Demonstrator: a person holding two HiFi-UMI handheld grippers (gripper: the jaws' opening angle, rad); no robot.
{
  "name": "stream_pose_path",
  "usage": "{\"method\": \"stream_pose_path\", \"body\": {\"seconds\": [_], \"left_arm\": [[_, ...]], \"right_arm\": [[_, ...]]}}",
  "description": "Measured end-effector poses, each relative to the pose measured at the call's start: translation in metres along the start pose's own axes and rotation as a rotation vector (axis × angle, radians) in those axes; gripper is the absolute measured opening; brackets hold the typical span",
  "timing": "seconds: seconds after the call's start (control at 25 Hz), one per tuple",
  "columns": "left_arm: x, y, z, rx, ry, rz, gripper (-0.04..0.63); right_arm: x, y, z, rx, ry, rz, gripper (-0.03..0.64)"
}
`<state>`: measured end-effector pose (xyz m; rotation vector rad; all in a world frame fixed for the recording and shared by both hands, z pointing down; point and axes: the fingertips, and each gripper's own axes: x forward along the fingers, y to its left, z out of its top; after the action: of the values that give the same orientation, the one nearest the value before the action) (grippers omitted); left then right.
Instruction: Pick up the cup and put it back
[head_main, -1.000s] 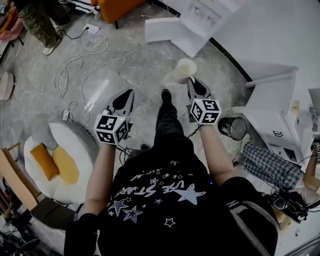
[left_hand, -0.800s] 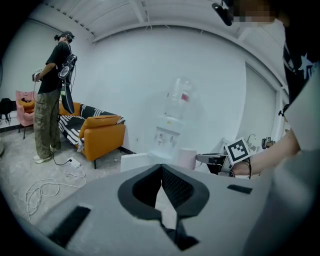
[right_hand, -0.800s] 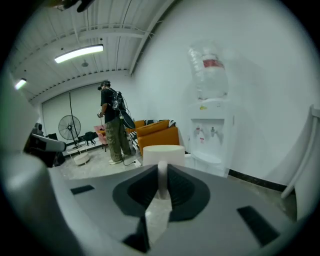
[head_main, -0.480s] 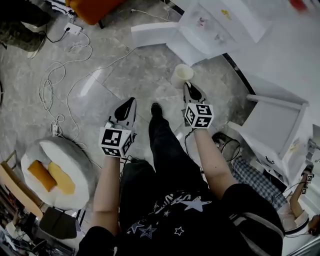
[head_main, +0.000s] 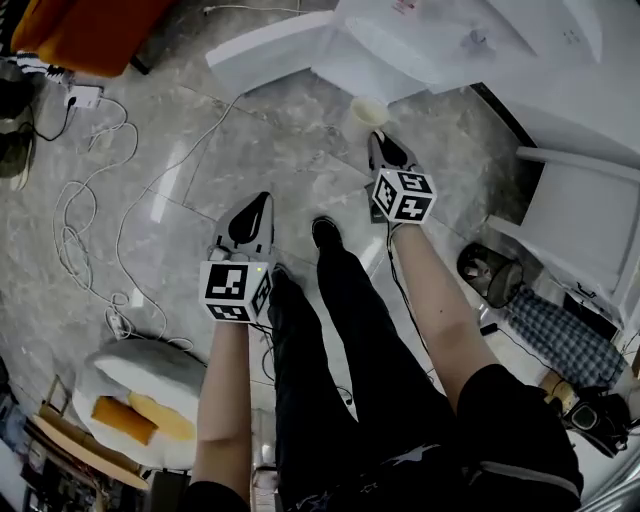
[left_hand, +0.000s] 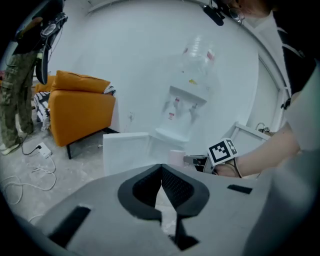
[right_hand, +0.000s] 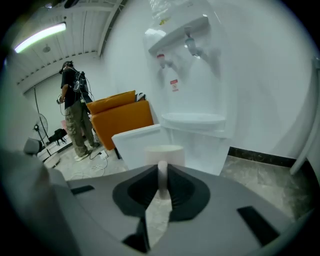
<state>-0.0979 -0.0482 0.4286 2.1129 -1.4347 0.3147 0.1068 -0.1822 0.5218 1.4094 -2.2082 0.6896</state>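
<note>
A pale paper cup hangs over the floor in front of a white water dispenser. My right gripper is shut on the cup's near wall, one finger inside the rim and one outside. In the right gripper view the cup stands upright just past the jaws of that gripper, with the dispenser's drip shelf beyond it. My left gripper is lower left, shut and empty; its own view shows the jaw tips of the left gripper touching, and the cup to the right.
A white box lies left of the dispenser. An orange sofa is at the far left, and white cables trail on the stone floor. A black bin and a white chair are at right. A person stands by the sofa.
The person has walked forward, so the dispenser is closer. My right gripper has carried the cup toward it. The left gripper keeps its place beside it.
</note>
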Motion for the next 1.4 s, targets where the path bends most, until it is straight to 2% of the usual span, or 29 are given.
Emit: {"method": "stream_pose_path", "body": {"seconds": [0.2, 0.4, 0.68, 0.88, 1.08, 1.16, 1.24, 1.4], "left_arm": [[0.08, 0.034, -0.047, 0.15, 0.024, -0.116, 0.011], [0.163, 0.079, -0.08, 0.128, -0.038, -0.156, 0.011], [0.25, 0.134, -0.103, 0.168, -0.117, -0.171, 0.011], [0.276, 0.149, -0.108, 0.2, -0.141, -0.196, 0.011], [0.279, 0.16, -0.11, 0.208, -0.143, -0.194, 0.011], [0.279, 0.163, -0.114, 0.229, -0.13, -0.186, 0.011], [0.281, 0.162, -0.116, 0.26, -0.118, -0.181, 0.011], [0.285, 0.149, -0.122, 0.298, -0.121, -0.216, 0.011]], "right_arm": [[0.069, -0.052, -0.034, -0.054, -0.046, -0.064, 0.044], [0.145, -0.107, -0.051, -0.038, -0.121, -0.134, 0.044], [0.239, -0.158, -0.059, -0.021, -0.204, -0.19, 0.044], [0.275, -0.185, -0.062, -0.073, -0.239, -0.266, 0.044], [0.286, -0.203, -0.075, -0.076, -0.249, -0.308, 0.046], [0.291, -0.202, -0.075, -0.108, -0.256, -0.3, 0.048], [0.299, -0.202, -0.075, -0.096, -0.262, -0.273, 0.048], [0.311, -0.205, -0.081, -0.087, -0.254, -0.248, 0.051]]}}
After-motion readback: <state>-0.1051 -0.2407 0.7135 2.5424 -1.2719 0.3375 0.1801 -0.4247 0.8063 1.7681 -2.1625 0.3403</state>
